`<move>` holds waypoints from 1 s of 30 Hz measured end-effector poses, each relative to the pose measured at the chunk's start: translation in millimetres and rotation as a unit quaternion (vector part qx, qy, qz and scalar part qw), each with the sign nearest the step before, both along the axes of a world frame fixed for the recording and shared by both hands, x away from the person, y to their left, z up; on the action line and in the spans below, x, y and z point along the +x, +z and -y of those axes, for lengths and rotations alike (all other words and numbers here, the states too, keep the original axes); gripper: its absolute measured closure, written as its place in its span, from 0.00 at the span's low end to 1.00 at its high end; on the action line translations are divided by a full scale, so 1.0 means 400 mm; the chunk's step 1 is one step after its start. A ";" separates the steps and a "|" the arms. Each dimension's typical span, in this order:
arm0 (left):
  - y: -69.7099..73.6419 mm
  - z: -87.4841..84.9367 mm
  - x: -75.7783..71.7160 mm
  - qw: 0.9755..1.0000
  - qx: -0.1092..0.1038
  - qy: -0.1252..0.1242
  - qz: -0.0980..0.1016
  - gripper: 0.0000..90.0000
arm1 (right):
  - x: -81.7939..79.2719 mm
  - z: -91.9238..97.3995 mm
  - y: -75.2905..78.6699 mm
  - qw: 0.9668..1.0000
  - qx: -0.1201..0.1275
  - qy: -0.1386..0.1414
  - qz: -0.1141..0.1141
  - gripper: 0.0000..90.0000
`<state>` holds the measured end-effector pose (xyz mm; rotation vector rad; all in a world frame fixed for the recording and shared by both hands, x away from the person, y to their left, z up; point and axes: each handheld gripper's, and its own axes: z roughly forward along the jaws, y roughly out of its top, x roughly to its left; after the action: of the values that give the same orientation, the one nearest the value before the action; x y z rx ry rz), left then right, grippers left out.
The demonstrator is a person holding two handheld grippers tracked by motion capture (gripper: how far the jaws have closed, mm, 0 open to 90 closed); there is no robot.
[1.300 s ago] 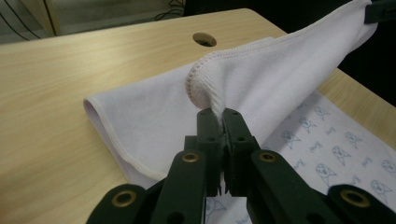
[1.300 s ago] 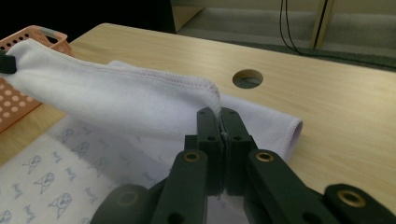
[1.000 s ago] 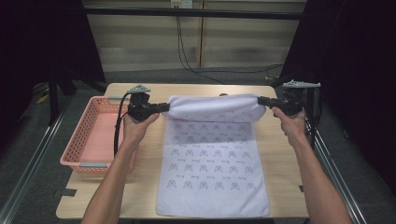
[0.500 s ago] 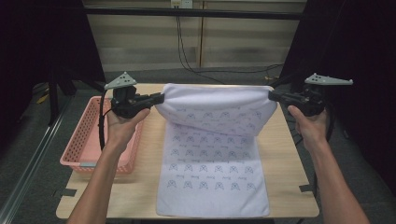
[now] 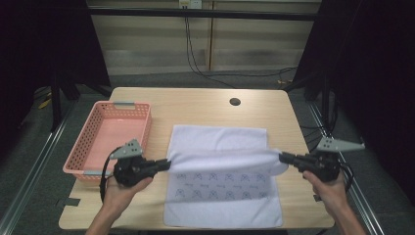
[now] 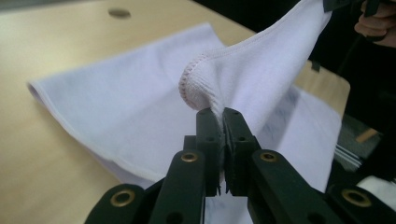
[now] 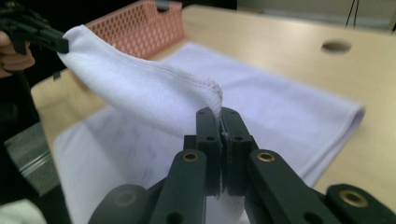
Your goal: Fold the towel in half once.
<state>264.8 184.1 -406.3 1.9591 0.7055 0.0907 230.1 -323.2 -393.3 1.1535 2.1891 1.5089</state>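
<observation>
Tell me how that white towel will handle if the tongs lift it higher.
The white towel is probably floppy: it sags between the left tongs and right tongs. Likely light, since pinched corners carry it. It is unlikely to slip: the terry hem bunches at the jaws.

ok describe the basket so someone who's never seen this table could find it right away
Start at the wooden table and go to its left edge, beside the white towel. The basket sits there: a pink plastic tray with lattice walls, and no other container is on the table.
</observation>
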 end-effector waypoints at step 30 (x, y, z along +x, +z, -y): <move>-0.141 0.025 0.028 0.997 0.049 -0.016 -0.060 0.75 | 0.020 -0.042 -0.185 0.989 -0.099 0.002 -0.107 0.66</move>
<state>276.0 174.0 -462.9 2.0821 0.7606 -0.0131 238.2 -306.5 -467.2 1.2948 2.4164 1.1836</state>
